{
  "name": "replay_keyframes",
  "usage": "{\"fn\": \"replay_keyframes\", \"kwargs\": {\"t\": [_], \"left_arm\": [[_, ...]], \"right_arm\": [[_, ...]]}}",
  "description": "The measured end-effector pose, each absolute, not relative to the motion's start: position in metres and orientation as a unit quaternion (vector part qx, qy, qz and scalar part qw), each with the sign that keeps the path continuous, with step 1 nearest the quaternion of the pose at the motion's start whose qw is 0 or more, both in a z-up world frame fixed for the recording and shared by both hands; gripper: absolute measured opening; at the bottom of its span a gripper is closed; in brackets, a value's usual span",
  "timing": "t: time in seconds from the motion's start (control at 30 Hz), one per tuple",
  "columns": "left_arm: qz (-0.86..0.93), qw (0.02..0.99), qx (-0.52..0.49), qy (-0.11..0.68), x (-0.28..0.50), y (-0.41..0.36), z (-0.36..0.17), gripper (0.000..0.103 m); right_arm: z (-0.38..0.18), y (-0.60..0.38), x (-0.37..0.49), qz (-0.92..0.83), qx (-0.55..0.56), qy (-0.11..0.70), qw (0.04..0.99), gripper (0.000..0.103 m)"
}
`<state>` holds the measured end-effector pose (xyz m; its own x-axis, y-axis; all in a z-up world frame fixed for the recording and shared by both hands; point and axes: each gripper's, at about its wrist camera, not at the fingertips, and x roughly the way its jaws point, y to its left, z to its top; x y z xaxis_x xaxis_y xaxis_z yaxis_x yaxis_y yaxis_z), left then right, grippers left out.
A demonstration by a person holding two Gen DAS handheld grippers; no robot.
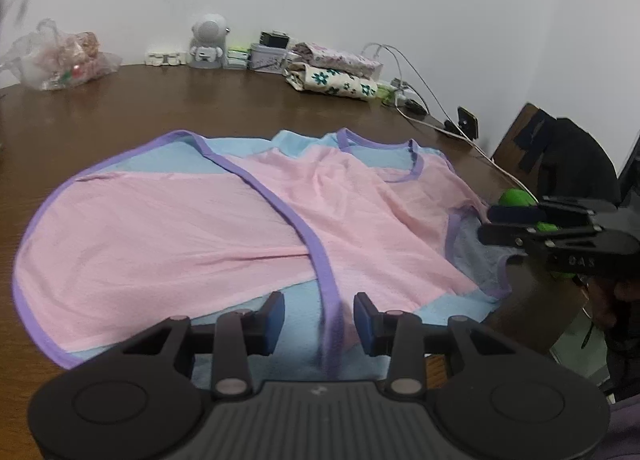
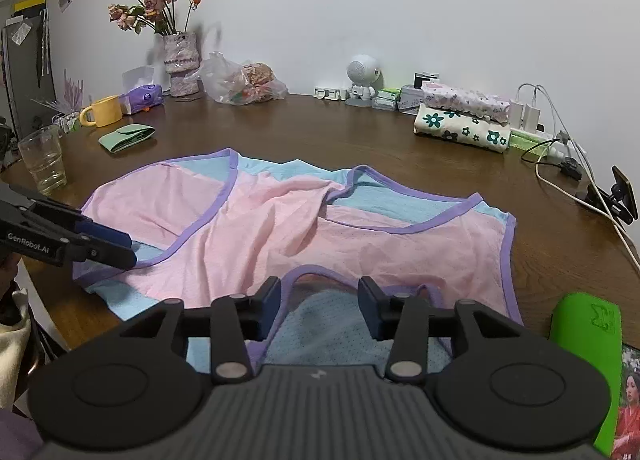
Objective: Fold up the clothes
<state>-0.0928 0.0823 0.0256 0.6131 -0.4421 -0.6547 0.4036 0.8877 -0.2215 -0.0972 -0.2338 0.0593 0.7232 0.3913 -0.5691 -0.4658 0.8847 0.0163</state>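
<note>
A pink and light-blue mesh vest with purple trim (image 1: 208,227) lies spread on the brown wooden table (image 1: 200,107), one side folded across the middle. It also shows in the right wrist view (image 2: 280,227). My left gripper (image 1: 319,322) is open over the near hem, a purple trim band running between its fingers. It shows at the left of the right wrist view (image 2: 128,250), at the vest's left edge. My right gripper (image 2: 319,310) is open over the vest's near armhole. It shows at the right of the left wrist view (image 1: 486,225), beside the vest's right edge.
Folded floral clothes (image 2: 464,119) are stacked at the back right, beside chargers and cables (image 2: 560,147). A glass (image 2: 44,159), yellow mug (image 2: 102,111), green folded cloth (image 2: 128,137), vase of flowers (image 2: 180,59) and plastic bag (image 2: 240,83) stand at the back left. A green object (image 2: 584,360) lies near right.
</note>
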Motion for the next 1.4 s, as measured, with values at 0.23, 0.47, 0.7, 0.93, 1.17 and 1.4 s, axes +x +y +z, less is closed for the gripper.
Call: {"fn": "replay_keyframes", "kwargs": {"t": [0.23, 0.47, 0.7, 0.93, 1.17, 1.4], "left_arm": [[-0.225, 0.894, -0.027, 0.387, -0.09, 0.084, 0.023, 0.002], [-0.239, 0.899, -0.04, 0.364, -0.102, 0.104, 0.033, 0.023], [-0.272, 0.896, -0.009, 0.35, -0.128, 0.108, 0.025, 0.039], [-0.27, 0.901, 0.018, 0.339, -0.134, 0.113, 0.02, 0.01], [-0.266, 0.904, 0.025, 0.335, -0.137, 0.123, 0.021, 0.013], [-0.274, 0.901, 0.038, 0.336, -0.135, 0.118, 0.021, 0.019]], "right_arm": [[0.053, -0.218, -0.085, 0.249, -0.069, 0.302, 0.918, 0.044], [0.046, -0.218, -0.093, 0.264, -0.072, 0.314, 0.909, 0.044], [0.041, -0.235, -0.117, 0.307, -0.044, 0.332, 0.891, 0.046], [0.035, -0.223, -0.128, 0.3, -0.063, 0.337, 0.89, 0.024], [0.037, -0.236, -0.14, 0.295, -0.063, 0.343, 0.89, 0.02], [0.04, -0.248, -0.136, 0.287, -0.026, 0.318, 0.903, 0.021]]}}
